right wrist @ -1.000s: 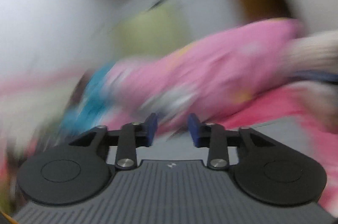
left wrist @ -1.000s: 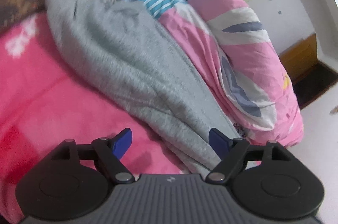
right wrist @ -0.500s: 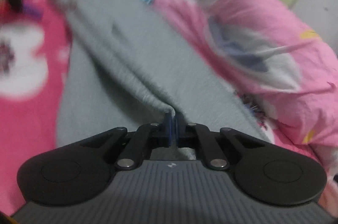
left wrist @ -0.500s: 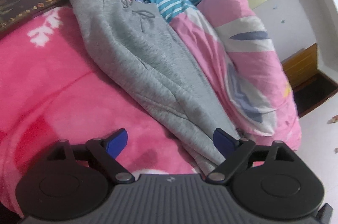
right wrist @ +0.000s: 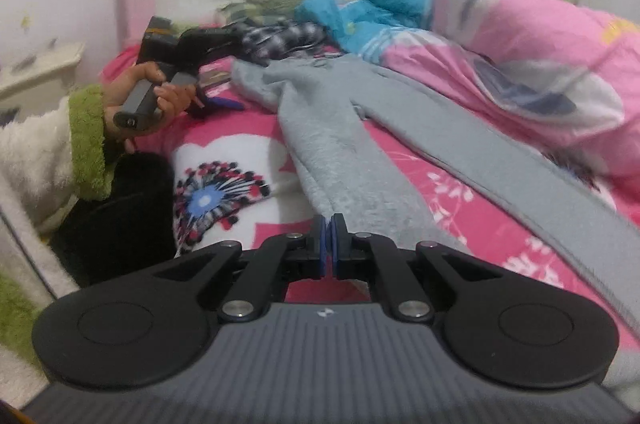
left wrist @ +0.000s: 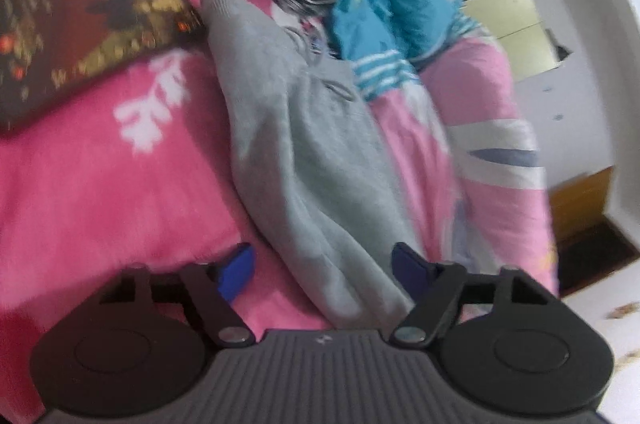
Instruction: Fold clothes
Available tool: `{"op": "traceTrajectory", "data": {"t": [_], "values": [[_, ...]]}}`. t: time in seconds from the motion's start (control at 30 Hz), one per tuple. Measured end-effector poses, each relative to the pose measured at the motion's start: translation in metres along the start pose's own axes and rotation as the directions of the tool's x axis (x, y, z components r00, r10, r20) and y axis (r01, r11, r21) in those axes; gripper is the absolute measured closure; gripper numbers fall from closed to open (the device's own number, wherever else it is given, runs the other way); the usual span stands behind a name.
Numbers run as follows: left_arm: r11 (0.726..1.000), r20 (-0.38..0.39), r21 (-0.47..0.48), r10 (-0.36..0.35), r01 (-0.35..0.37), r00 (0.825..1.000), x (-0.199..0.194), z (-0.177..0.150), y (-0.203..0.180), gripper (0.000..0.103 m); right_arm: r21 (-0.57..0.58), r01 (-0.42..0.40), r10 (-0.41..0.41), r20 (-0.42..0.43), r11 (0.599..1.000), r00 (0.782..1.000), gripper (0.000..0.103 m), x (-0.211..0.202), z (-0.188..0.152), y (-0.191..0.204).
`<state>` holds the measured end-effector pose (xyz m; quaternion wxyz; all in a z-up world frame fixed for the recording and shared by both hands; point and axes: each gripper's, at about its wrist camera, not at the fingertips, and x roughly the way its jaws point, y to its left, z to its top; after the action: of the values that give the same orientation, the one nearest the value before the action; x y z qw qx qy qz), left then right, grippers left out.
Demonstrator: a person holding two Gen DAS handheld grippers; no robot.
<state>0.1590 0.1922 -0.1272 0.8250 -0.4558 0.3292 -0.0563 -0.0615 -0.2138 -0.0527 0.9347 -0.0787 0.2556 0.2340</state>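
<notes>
A pair of grey fleece sweatpants (right wrist: 340, 144) is spread lengthwise along the pink flowered blanket (right wrist: 472, 220) of the bed, its waistband toward the headboard, beside a rolled pink quilt (right wrist: 540, 56) at the bed's far edge. One leg's cuff is pinched between the closed pads of the right claw (right wrist: 329, 244) near the bed's foot. The left claw (left wrist: 320, 268) is seen closing, its blue pads astride the other leg's end without pressing it.
</notes>
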Motion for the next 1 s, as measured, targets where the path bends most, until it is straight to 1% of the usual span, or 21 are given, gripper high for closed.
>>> {"op": "traceTrajectory", "data": {"t": [0.03,0.07,0.1,0.13,0.17,0.23,0.27,0.37,0.43,0.5,0.57,0.63,0.67,0.7,0.73,0.77,0.8,0.83,0.87,0.9,1.0], "values": [[0.999,0.013,0.023,0.037,-0.037,0.999,0.003,0.002,-0.004,0.042,0.024,0.006,-0.006,0.017,1.000,1.000,0.102,-0.006,-0.002,-0.001],[0.996,0.030,0.047,0.072,-0.073,0.997,0.006,0.003,-0.008,0.051,0.049,0.011,-0.012,0.034,0.999,0.999,0.102,-0.011,-0.004,-0.002],[0.991,0.044,0.072,0.109,-0.112,0.993,0.009,0.004,-0.012,0.065,0.066,0.015,-0.018,0.048,0.998,0.999,0.102,-0.012,-0.003,-0.006],[0.985,0.059,0.094,0.142,-0.147,0.988,0.012,0.005,-0.015,0.075,0.073,0.020,-0.024,0.055,0.997,0.998,0.102,-0.010,-0.003,-0.010],[0.980,0.067,0.109,0.162,-0.168,0.985,0.015,0.007,-0.017,0.094,0.078,0.025,-0.030,0.060,0.997,0.998,0.102,-0.008,-0.004,-0.012],[0.973,0.071,0.133,0.178,-0.187,0.981,0.013,0.013,-0.022,0.095,0.094,0.030,-0.035,0.060,0.995,0.998,0.102,-0.005,-0.005,-0.017],[0.973,0.085,0.146,0.165,-0.176,0.983,0.005,0.016,-0.025,0.096,0.102,0.031,-0.038,0.060,0.994,0.997,0.102,-0.003,-0.006,-0.020],[0.958,0.161,0.238,0.121,-0.158,0.980,-0.034,0.029,-0.042,0.095,0.094,0.036,-0.044,0.076,0.995,0.996,0.102,-0.009,-0.005,-0.021],[0.948,0.182,0.273,0.118,-0.165,0.976,-0.057,0.040,-0.043,0.095,0.061,0.011,-0.016,0.084,0.998,0.996,0.102,-0.018,-0.002,-0.017],[0.943,0.144,0.274,0.151,-0.186,0.978,-0.059,0.049,-0.032,0.095,0.018,-0.037,0.036,0.063,0.999,0.997,0.102,-0.022,-0.004,-0.010],[0.929,0.091,0.289,0.215,-0.232,0.972,-0.046,0.048,-0.020,0.095,-0.030,-0.065,0.065,-0.009,0.997,0.998,0.102,-0.012,-0.013,0.000],[0.913,0.064,0.314,0.253,-0.260,0.965,-0.040,0.039,-0.011,0.094,-0.068,-0.087,0.081,-0.087,0.994,0.993,0.102,0.001,-0.024,0.009],[0.905,0.050,0.327,0.272,-0.273,0.961,-0.037,0.034,-0.007,0.090,-0.079,-0.094,0.083,-0.124,0.992,0.989,0.102,0.009,-0.031,0.012],[0.900,0.044,0.334,0.281,-0.279,0.959,-0.036,0.031,-0.003,0.083,-0.088,-0.090,0.076,-0.151,0.992,0.986,0.103,0.015,-0.036,0.015],[0.907,0.056,0.325,0.265,-0.268,0.963,-0.041,0.030,-0.002,0.079,-0.096,-0.083,0.065,-0.174,0.992,0.983,0.102,0.019,-0.040,0.017],[0.913,0.070,0.316,0.247,-0.256,0.966,-0.046,0.029,-0.001,0.072,-0.098,-0.076,0.057,-0.186,0.992,0.981,0.102,0.021,-0.042,0.017],[0.920,0.090,0.308,0.225,-0.242,0.970,-0.051,0.030,-0.001,0.059,-0.089,-0.070,0.053,-0.183,0.994,0.982,0.102,0.019,-0.042,0.017],[0.926,0.119,0.297,0.204,-0.232,0.972,-0.056,0.034,-0.002,0.051,-0.076,-0.064,0.050,-0.178,0.995,0.983,0.102,0.017,-0.041,0.016],[0.930,0.144,0.285,0.196,-0.230,0.970,-0.058,0.037,-0.004,0.035,-0.064,-0.058,0.047,-0.172,0.996,0.984,0.102,0.014,-0.041,0.016],[0.934,0.160,0.274,0.191,-0.230,0.968,-0.059,0.041,-0.005,0.028,-0.049,-0.050,0.042,-0.163,0.998,0.986,0.101,0.011,-0.040,0.015],[0.938,0.144,0.252,0.207,-0.238,0.968,-0.049,0.057,-0.010,0.027,0.007,-0.021,0.022,-0.140,1.000,0.990,0.100,0.003,-0.044,0.012]]}}
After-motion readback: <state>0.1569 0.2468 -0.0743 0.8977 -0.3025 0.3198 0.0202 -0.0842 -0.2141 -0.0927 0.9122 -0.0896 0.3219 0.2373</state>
